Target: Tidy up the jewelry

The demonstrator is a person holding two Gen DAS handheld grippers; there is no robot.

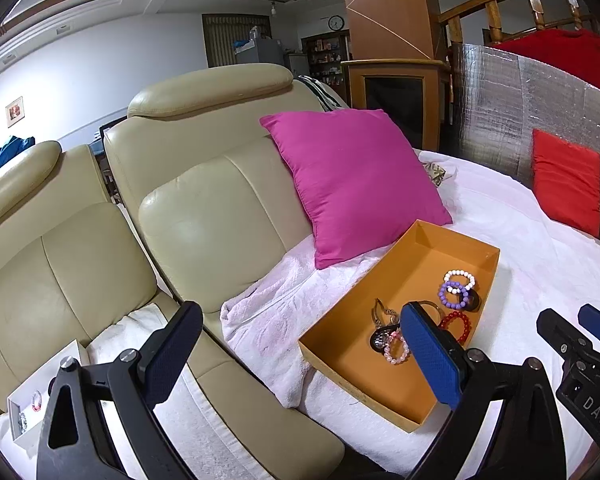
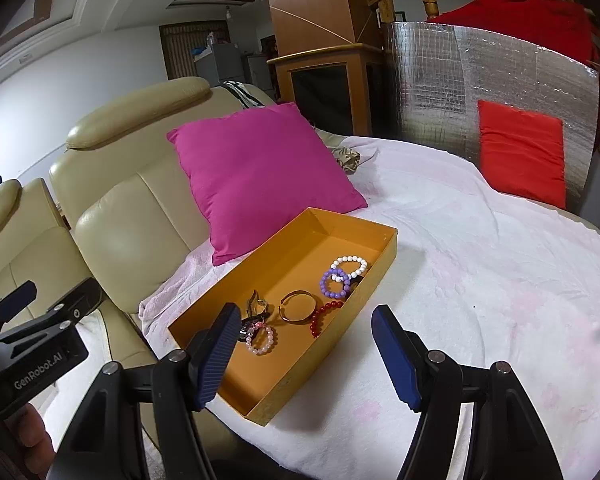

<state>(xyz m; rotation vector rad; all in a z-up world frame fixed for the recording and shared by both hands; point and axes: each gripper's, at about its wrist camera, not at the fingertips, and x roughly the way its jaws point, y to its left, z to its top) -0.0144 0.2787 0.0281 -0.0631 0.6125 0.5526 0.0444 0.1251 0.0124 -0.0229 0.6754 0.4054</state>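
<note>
Both grippers are spread wide with nothing in them. The left gripper (image 1: 300, 356) hangs over the near left side of the orange tray (image 1: 427, 248), one finger over the beige sofa seat and the other in front of the tray, blocking part of the jewelry in that view. The right gripper (image 2: 303, 356) straddles the tray's near right corner, so one finger sits over the tray floor and the other over the white blanket (image 2: 479, 280).

Around the tray: a magenta pillow (image 2: 260, 176) leans on the beige sofa (image 1: 204, 200) right behind its far left edge, a red cushion (image 2: 521, 152) sits well beyond it against a silver foil board (image 2: 427, 80), and far to the left there's a white box (image 1: 40, 384) on the seat with a couple of small pieces in it, too tiny to make out.

Inside the tray: a white bead bracelet (image 2: 349, 266) overlapping a purple bead bracelet (image 2: 333, 284) by the right wall, a red bead bracelet (image 2: 325, 316) just nearer, a gold bangle (image 2: 298, 306) in the middle, and a pink bead bracelet (image 2: 260, 338) beside a tangled watch (image 2: 256, 308) on the left.
</note>
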